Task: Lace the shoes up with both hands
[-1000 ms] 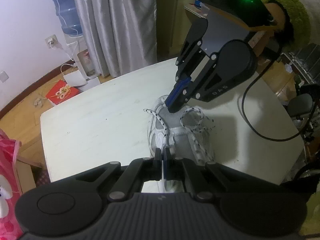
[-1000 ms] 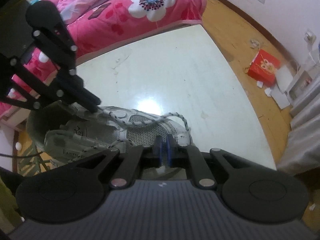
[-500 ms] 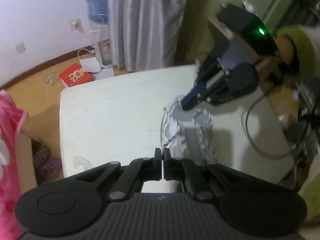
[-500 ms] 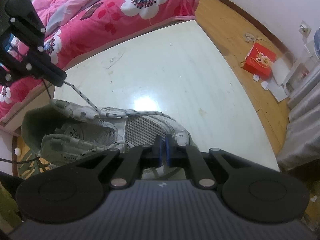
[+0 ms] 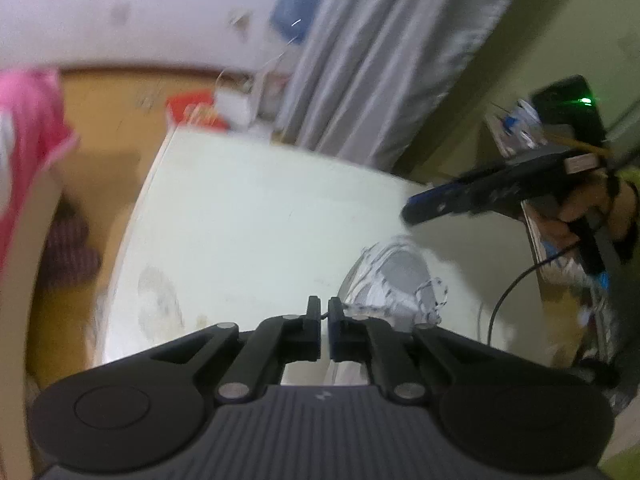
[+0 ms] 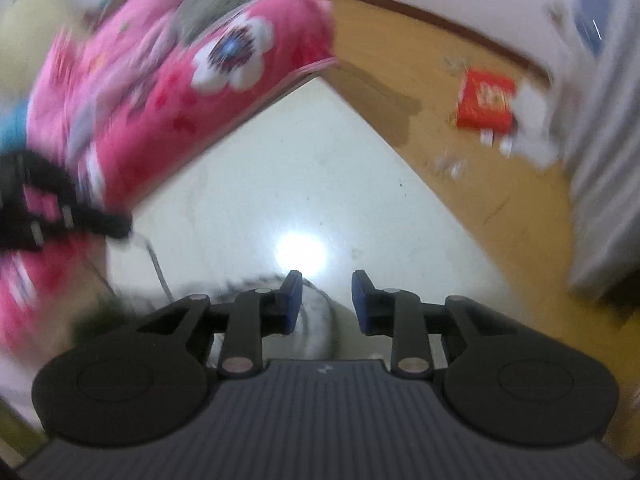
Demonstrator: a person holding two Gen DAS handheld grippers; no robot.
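- Left wrist view, lower centre: the left gripper (image 5: 324, 312) points steeply down at the table (image 5: 248, 216). Its jaws are just starting to part, with only a thin slit between the pads. A dark strand sits in that slit and looks like the lace (image 5: 434, 298), but blur keeps me from saying whether it is truly pinched.
- In the right wrist view, this same gripper appears at the left edge (image 6: 120, 226). A thin line trails down from its tip towards the shoe, which suggests it is drawing a lace end out sideways, probably to tighten it.
- The shoe (image 5: 394, 276) lies on the table at lower right of centre in the left view, toe away from the camera. Speckled lace is bunched loosely on its right side, so the lacing looks unfinished.
- Upper right of the left view: the right gripper (image 5: 416, 210) is held in a hand (image 5: 588, 212) above and beyond the shoe, well clear of it, and is seen side-on.
- Right wrist view, lower centre: the right gripper's (image 6: 326, 292) jaws are opening and stand clearly apart. Nothing is between the pads; the shoe's (image 6: 316, 320) blurred toe shows below them. My guess is that it has let go to reach for another stretch of lace.
- Both views are smeared, which fits hands in motion.
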